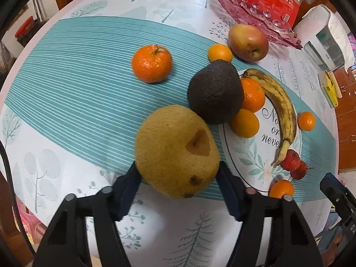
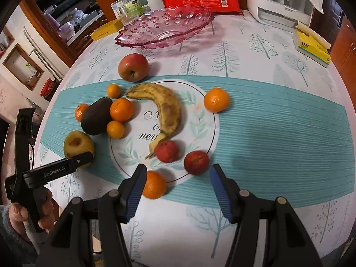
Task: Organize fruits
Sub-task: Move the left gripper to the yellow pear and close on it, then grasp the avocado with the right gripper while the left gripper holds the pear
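Blue-padded, the left gripper (image 1: 178, 182) had its jaws pressed on the yellow pear (image 1: 176, 151) beside the avocado (image 1: 214, 92); lifting straight up seemed wise. Right gripper (image 2: 175, 178) hung half-open, empty.

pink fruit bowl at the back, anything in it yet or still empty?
Empty. The right wrist view shows the pink bowl's bare patterned bottom; all the fruit, such as the banana and apple, lies on the tablecloth.

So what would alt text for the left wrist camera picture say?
The left gripper has its two fingers against the sides of a large yellow pear on a tree-patterned tablecloth. Behind it lie a dark avocado, tangerines, a spotted banana, an apple and a pink glass dish.
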